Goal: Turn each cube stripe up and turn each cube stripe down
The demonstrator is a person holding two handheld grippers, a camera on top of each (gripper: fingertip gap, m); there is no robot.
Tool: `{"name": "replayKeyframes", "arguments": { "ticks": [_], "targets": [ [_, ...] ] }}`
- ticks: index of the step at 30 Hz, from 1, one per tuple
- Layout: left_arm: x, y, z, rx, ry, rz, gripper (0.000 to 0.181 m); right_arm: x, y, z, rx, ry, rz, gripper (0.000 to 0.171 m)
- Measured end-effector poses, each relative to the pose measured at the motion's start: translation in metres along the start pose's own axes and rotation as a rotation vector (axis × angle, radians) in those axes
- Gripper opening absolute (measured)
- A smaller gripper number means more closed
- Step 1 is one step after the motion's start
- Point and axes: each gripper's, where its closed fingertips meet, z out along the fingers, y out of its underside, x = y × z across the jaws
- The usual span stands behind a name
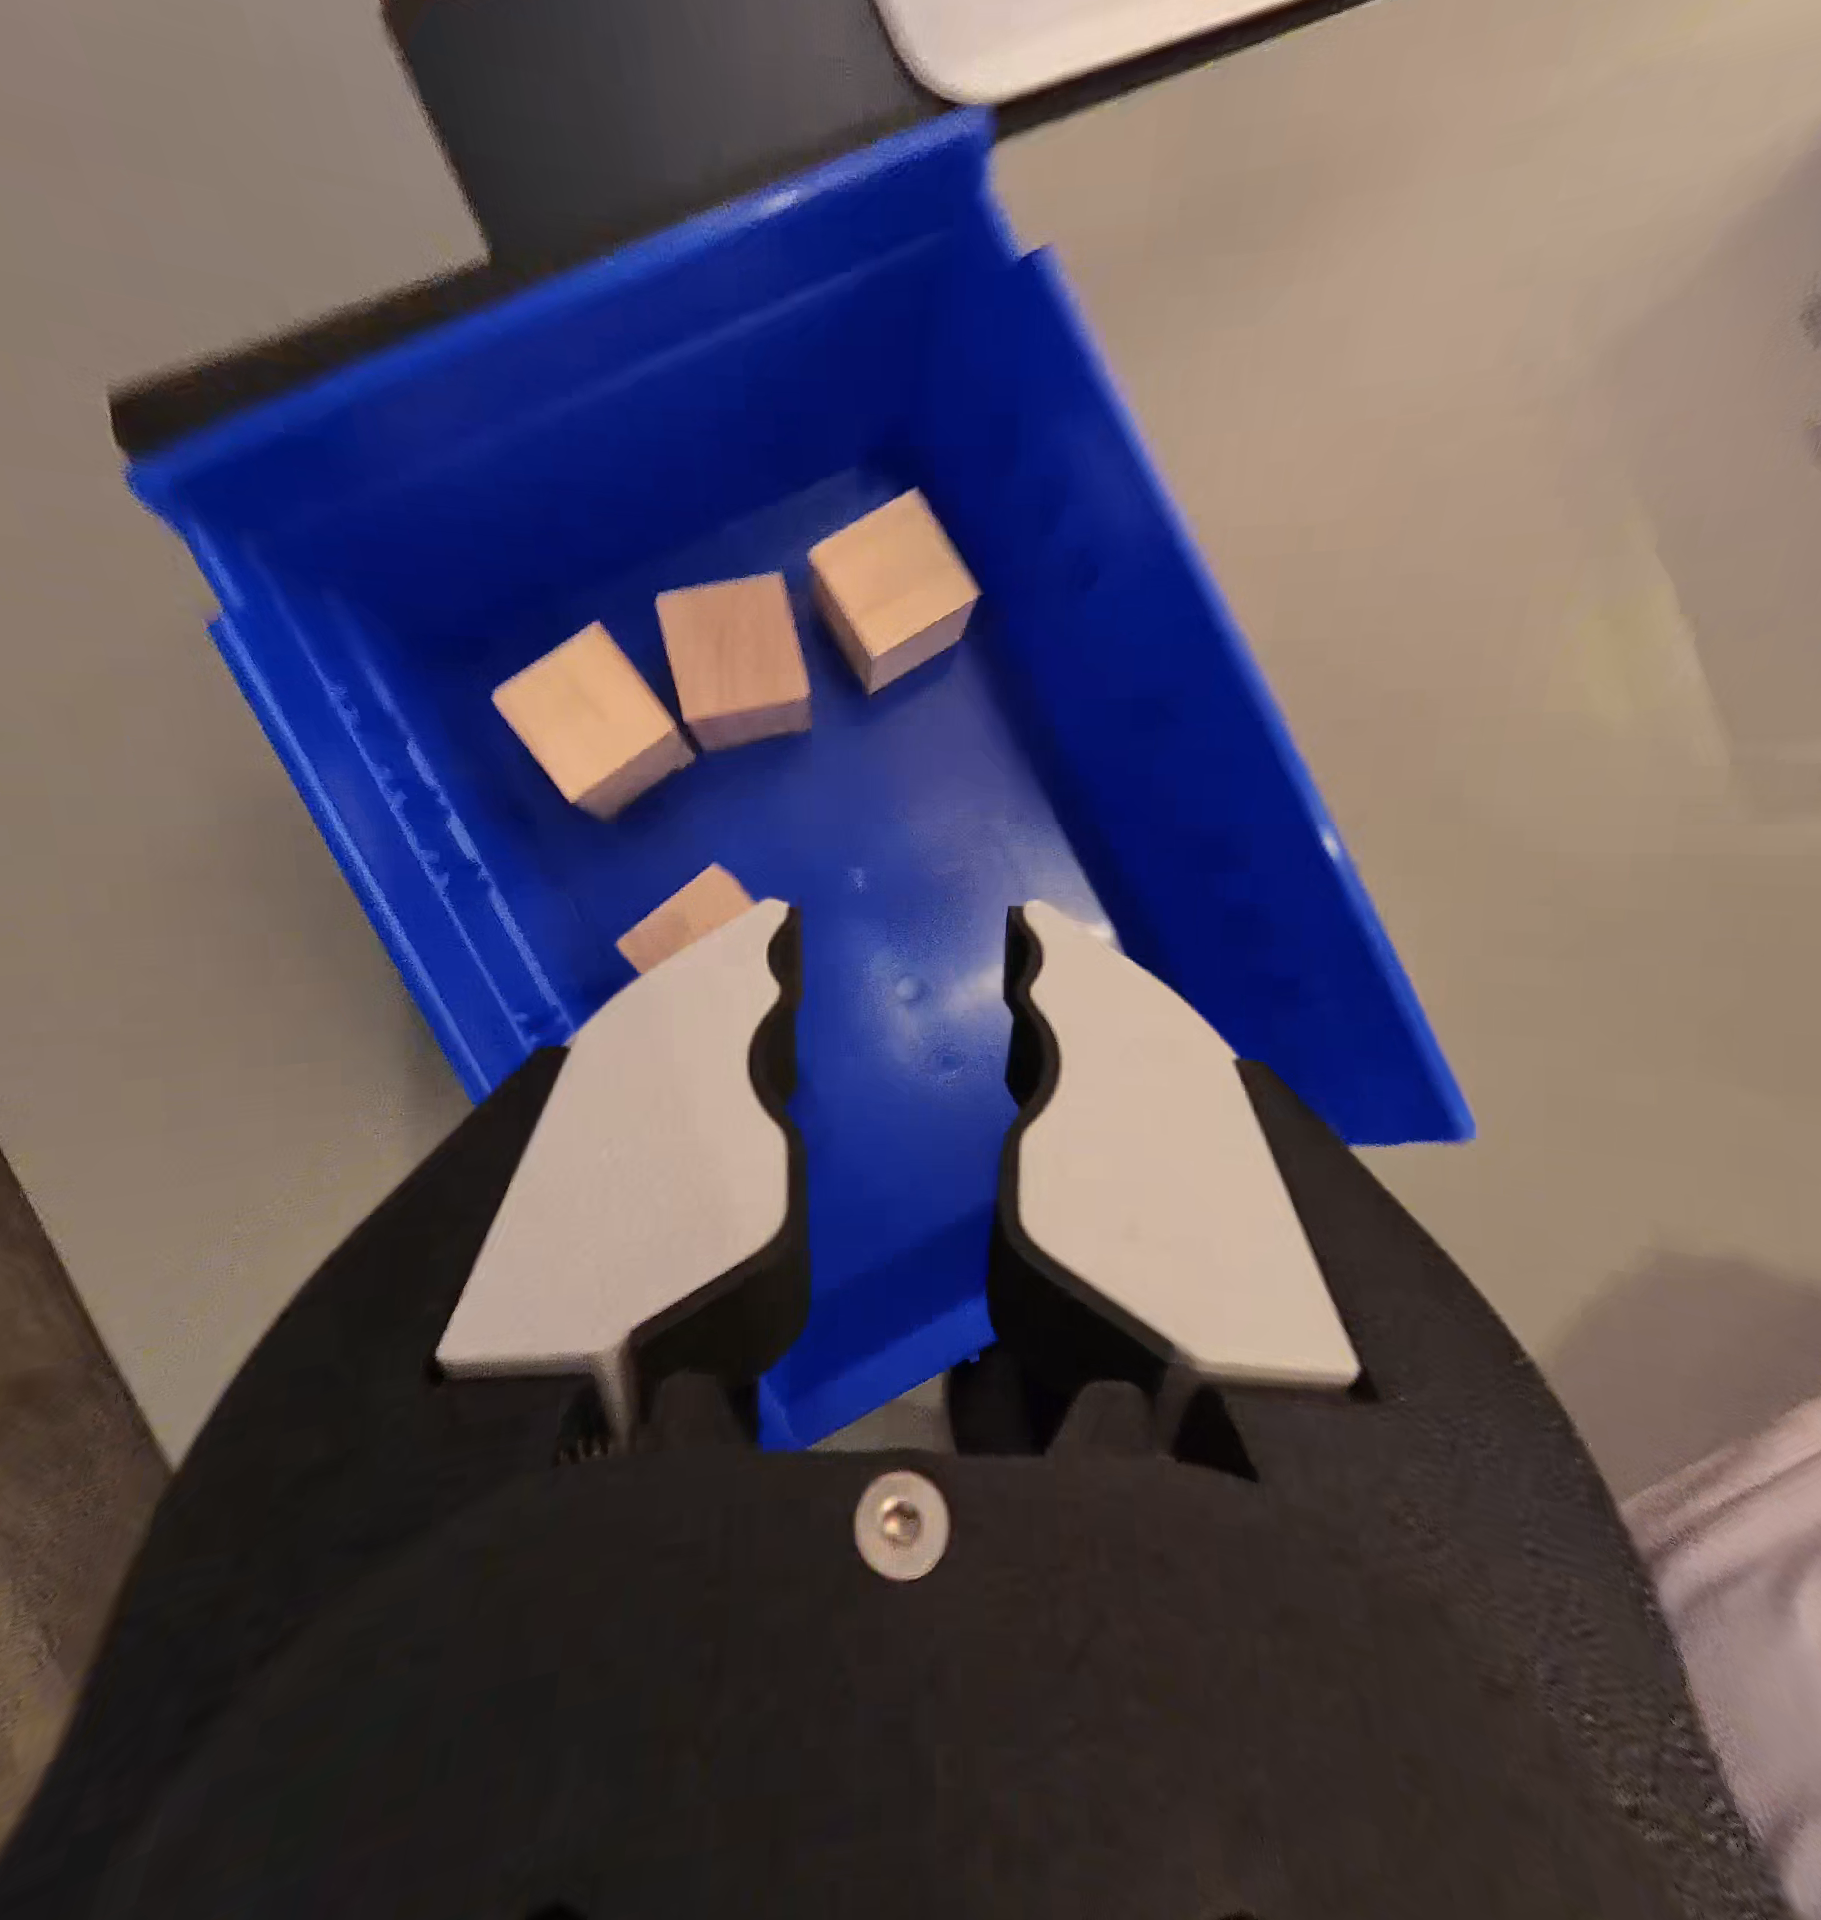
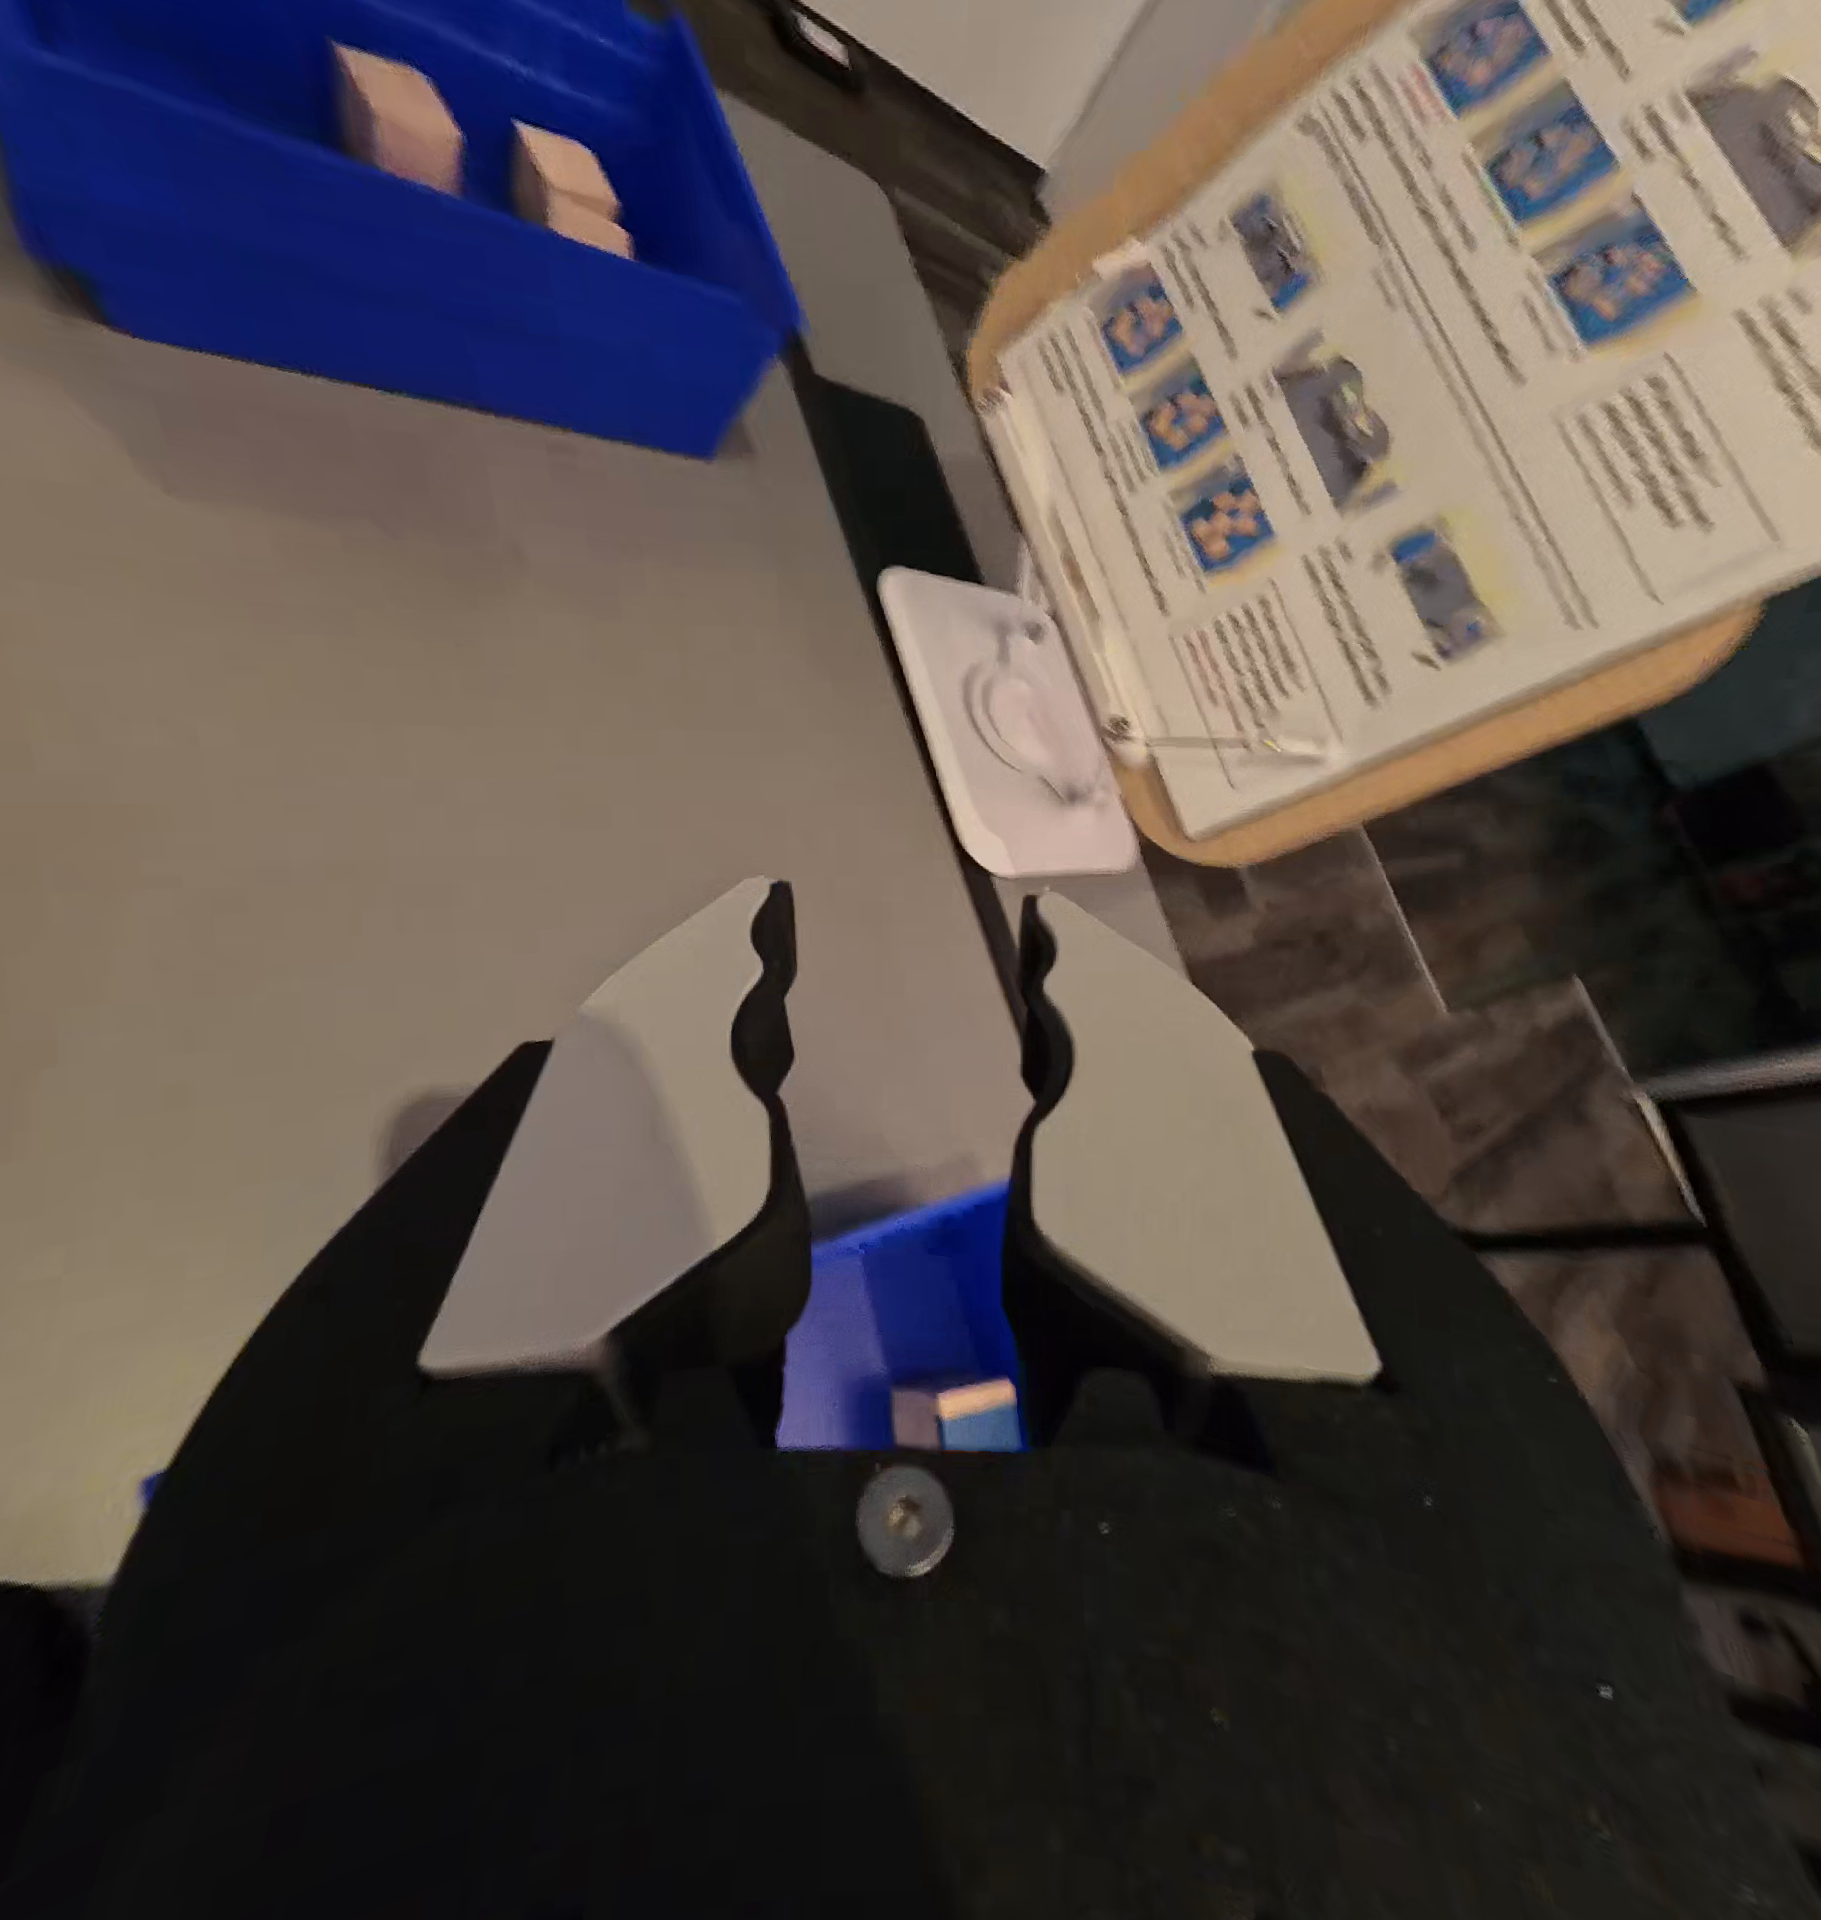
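In the left wrist view a blue bin (image 1: 1145,582) holds three wooden cubes in a row: left (image 1: 589,717), middle (image 1: 734,660), right (image 1: 890,587). No stripe shows on them. A further cube (image 1: 693,914) lies half hidden behind my left finger. My left gripper (image 1: 898,914) is open and empty above the bin's near part. In the right wrist view my right gripper (image 2: 906,899) is open and empty over the table edge. A second blue bin (image 2: 386,260) at upper left holds wooden cubes (image 2: 563,187). Under the gripper another blue bin (image 2: 885,1309) shows a cube (image 2: 963,1408).
The bins stand on a grey table (image 2: 418,727). A clipboard with a printed sheet (image 2: 1425,395) leans at the right, beside a white square plate (image 2: 1010,727) on the table's edge. A black strip (image 1: 594,125) runs behind the bin in the left wrist view.
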Motion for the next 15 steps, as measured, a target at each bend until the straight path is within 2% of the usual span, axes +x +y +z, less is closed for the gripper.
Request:
{"name": "replayKeyframes", "arguments": {
  "ticks": [1, 3, 5, 11, 15],
  "targets": [
    [-0.009, 0.007, 0.01, -0.052, -0.028, -0.066, 0.038, -0.009, -0.004, 0.004, 0.014, -0.043, -0.003, 0.04],
    [-0.025, 0.028, 0.027, -0.218, -0.117, -0.195, 0.041, -0.016, 0.002, 0.01, -0.026, -0.077, 0.009, 0.042],
    [-0.031, 0.039, 0.042, -0.316, -0.162, -0.236, 0.042, -0.022, 0.014, 0.014, -0.08, -0.096, 0.011, 0.044],
    [-0.045, 0.047, 0.062, -0.408, -0.293, -0.259, 0.047, -0.024, 0.034, 0.018, -0.15, -0.116, 0.009, 0.046],
    [-0.052, 0.055, 0.069, -0.445, -0.305, -0.305, 0.045, -0.027, 0.035, 0.021, -0.167, -0.132, -0.014, 0.046]
  ]
}}
